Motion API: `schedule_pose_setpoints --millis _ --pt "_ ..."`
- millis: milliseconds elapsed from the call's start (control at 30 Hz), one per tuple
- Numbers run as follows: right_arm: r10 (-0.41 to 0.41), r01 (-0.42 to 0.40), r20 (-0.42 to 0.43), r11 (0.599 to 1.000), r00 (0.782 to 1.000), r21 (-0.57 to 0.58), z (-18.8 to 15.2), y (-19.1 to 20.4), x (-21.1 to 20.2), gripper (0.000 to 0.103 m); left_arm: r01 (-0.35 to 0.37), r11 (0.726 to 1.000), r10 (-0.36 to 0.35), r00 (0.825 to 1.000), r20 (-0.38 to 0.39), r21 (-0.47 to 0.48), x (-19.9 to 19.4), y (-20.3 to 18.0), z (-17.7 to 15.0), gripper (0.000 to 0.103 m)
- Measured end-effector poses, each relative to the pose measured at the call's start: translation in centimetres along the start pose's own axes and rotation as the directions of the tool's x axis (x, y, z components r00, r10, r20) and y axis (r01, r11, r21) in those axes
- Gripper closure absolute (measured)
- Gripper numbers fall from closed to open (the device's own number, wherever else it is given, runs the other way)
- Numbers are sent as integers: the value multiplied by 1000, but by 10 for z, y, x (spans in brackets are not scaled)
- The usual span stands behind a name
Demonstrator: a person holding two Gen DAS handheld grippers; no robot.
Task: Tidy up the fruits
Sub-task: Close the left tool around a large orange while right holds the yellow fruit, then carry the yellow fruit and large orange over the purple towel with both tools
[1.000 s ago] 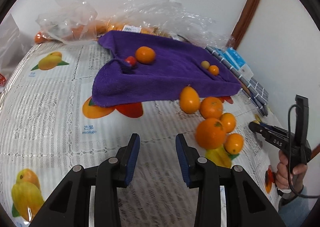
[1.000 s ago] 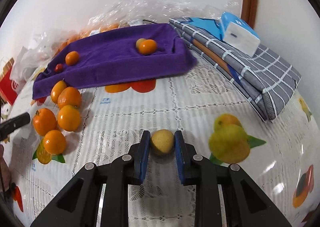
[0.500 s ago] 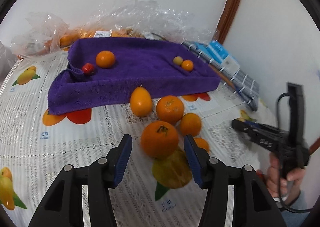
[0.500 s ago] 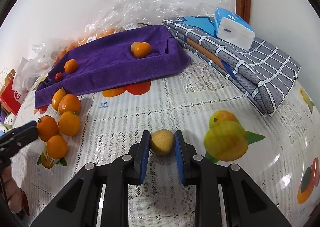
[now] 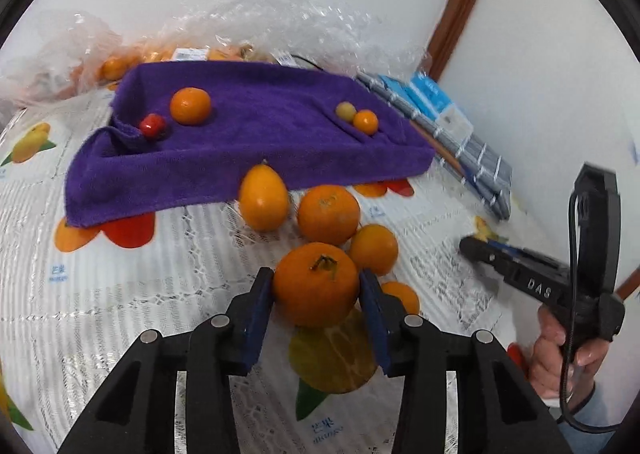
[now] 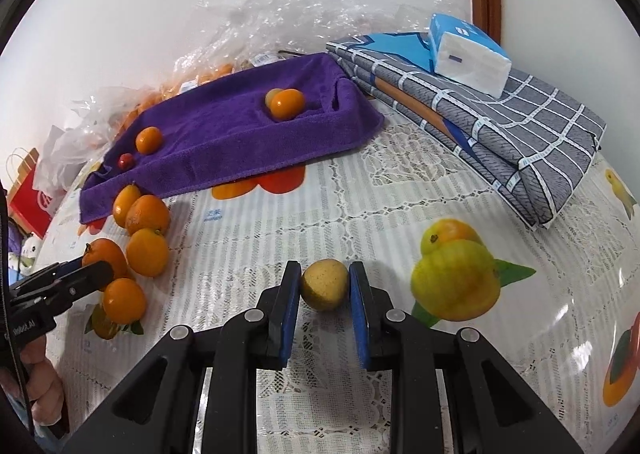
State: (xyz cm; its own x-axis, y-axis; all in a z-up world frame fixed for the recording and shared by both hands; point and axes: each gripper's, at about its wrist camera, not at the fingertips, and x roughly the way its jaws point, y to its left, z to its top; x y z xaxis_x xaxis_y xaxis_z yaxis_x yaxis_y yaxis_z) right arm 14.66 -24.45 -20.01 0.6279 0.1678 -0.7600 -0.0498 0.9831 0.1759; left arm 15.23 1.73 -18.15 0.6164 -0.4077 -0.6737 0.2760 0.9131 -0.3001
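Left gripper (image 5: 317,290) straddling big stemmed orange (image 5: 316,284) on fruit-print tablecloth (image 5: 120,294) — blue pads at both sides, actual grip impossible to tell. Other oranges touching just behind it: round orange (image 5: 329,215), smaller orange (image 5: 374,249), oval orange fruit (image 5: 263,199) at edge of purple towel (image 5: 256,150). On towel: mandarin (image 5: 190,106), red cherry tomato (image 5: 152,125), small orange-and-yellowish pair (image 5: 358,117). Right gripper (image 6: 325,288) clamped on yellow-brown fruit (image 6: 324,289), low over the cloth — resting or lifted unclear. Folded plaid cloth (image 6: 500,122) with tissue pack (image 6: 468,54) at right.
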Motion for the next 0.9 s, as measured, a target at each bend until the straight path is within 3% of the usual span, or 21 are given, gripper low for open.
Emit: schedule_pose_setpoints --millis 267,500,600,800,900 --pt "49 -49 52 999 997 0 -1 2 -10 79 -40 999 43 988 149 -28 -24 4 3 62" --pt "48 -49 86 999 995 9 -2 0 -16 79 -46 991 68 983 173 -124 -29 23 8 62" --pt "74 -76 83 997 994 20 -1 -3 -15 79 -74 990 96 977 189 -122 -32 22 8 62" --pt "42 -43 130 999 991 3 7 1 -26 79 -74 989 101 971 215 -127 -39 23 8 62" --pt "77 -80 153 997 985 13 20 3 -38 79 -72 988 101 970 223 -134 -41 24 10 62"
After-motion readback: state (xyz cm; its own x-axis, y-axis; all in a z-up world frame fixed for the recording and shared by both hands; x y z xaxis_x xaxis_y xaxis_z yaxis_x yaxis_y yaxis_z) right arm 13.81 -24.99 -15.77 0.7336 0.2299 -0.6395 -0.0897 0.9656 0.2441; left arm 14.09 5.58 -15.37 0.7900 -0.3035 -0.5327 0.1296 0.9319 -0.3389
